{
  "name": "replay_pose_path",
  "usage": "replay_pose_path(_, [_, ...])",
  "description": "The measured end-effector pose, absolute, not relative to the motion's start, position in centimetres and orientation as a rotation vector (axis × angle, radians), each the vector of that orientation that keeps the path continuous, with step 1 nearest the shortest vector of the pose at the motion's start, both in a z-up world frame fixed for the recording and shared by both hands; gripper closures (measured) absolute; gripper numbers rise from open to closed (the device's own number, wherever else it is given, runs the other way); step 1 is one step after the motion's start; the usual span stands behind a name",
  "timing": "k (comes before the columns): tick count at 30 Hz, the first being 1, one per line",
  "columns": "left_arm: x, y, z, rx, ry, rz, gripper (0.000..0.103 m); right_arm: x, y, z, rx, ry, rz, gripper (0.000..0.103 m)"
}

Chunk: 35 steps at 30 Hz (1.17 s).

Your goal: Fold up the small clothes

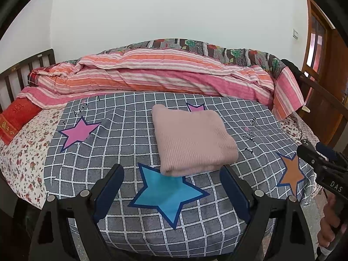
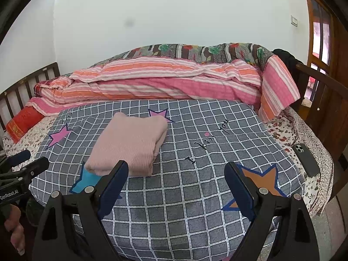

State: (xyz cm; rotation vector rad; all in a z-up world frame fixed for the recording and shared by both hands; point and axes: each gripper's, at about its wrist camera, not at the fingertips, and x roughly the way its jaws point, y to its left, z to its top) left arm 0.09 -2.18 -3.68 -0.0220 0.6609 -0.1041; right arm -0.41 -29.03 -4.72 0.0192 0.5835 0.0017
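The left gripper (image 1: pixel 171 181) is spread wide with nothing in it, and so is the right gripper (image 2: pixel 176 179). Both hang above the near edge of the gray checked blanket (image 1: pixel 121 134). A folded pink sweater (image 1: pixel 191 139) lies on the middle of the blanket, just past a blue star (image 1: pixel 167 193). A phone (image 2: pixel 305 159) lies beside the blanket's right edge. Behind the blanket is a striped quilt (image 1: pixel 156 74).
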Motion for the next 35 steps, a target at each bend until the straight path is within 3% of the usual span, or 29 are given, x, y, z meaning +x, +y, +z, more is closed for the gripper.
replay_pose_path(35, [-0.15,-2.53,-3.32,-0.015,0.649,-0.091,0.014,-0.76,-28.79,-4.95,0.024,0.581,0.005,0.014])
